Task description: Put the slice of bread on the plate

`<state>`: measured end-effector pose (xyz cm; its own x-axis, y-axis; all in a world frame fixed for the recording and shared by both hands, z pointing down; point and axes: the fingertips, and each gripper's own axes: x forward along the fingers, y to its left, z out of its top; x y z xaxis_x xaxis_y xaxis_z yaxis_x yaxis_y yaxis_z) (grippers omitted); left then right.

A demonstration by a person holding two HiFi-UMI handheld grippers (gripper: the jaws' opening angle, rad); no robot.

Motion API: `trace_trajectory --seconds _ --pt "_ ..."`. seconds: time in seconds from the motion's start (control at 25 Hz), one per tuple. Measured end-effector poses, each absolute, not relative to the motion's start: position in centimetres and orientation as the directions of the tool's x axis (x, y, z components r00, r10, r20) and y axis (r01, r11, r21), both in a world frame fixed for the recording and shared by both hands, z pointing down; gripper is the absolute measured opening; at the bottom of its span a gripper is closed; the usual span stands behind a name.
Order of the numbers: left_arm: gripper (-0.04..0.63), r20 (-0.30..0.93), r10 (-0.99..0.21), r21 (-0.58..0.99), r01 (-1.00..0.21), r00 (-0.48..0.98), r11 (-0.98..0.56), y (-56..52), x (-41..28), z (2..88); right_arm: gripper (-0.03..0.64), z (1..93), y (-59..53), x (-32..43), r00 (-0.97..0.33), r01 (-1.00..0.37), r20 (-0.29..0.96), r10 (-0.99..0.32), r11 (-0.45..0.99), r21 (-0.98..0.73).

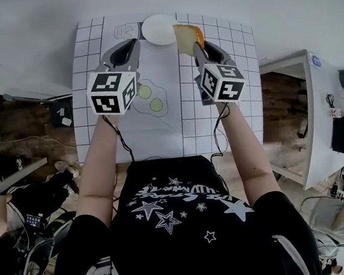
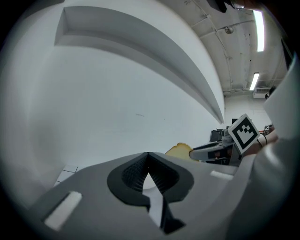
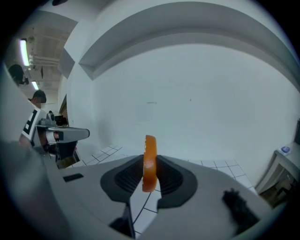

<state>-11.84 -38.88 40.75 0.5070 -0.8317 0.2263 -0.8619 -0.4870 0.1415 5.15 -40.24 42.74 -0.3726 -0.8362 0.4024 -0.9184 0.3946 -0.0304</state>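
Right gripper point(image 3: 149, 160): clamped on slice of bread point(image 1: 187, 37), edge-on | Left gripper point(image 2: 148, 155): closed, empty | Plate point(image 1: 157, 30): just ahead, between both tips

Plate point(image 1: 156, 28) at far end of grid mat point(image 1: 159, 129), top open from above. Left tongs point(image 1: 128, 47), closed, sit just beside its left rim. Right tongs point(image 1: 198, 48) w/ bread slice point(image 1: 188, 37) clamped on edge crowd the right rim. White wall point(image 3: 187, 93) rises behind worktop point(image 1: 282, 20), blocks fwd reach. Mat btwn forearms flat, passable.
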Motion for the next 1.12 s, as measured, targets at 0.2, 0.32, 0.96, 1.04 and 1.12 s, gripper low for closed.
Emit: trace_trajectory --seconds 0.2,0.32,0.96,1.04,1.12 --pt "0.009 0.237 -0.846 0.140 -0.878 0.478 -0.457 -40.6 -12.3 41.1 0.091 43.1 -43.5 4.3 -0.422 -0.886 0.404 -0.812 0.464 0.009" --pt "0.009 0.254 -0.855 0.127 -0.892 0.453 -0.435 -41.9 -12.6 41.7 0.091 43.0 -45.7 3.6 -0.439 -0.858 0.399 -0.805 0.508 0.082" --pt "0.009 0.311 -0.864 0.120 -0.918 0.395 -0.377 -46.7 -13.2 44.1 0.089 47.2 -51.3 -2.5 -0.433 -0.344 0.403 -0.806 0.561 0.753" --pt "0.009 0.317 -0.863 0.128 -0.919 0.393 -0.372 -46.6 -13.4 44.5 0.089 48.3 -50.7 -3.1 -0.447 -0.280 0.416 -0.792 0.566 0.776" --pt "0.009 0.322 -0.861 0.137 -0.920 0.393 -0.368 -46.5 -13.5 44.8 0.091 49.4 -49.9 -3.7 -0.462 -0.220 0.435 -0.773 0.574 0.788"
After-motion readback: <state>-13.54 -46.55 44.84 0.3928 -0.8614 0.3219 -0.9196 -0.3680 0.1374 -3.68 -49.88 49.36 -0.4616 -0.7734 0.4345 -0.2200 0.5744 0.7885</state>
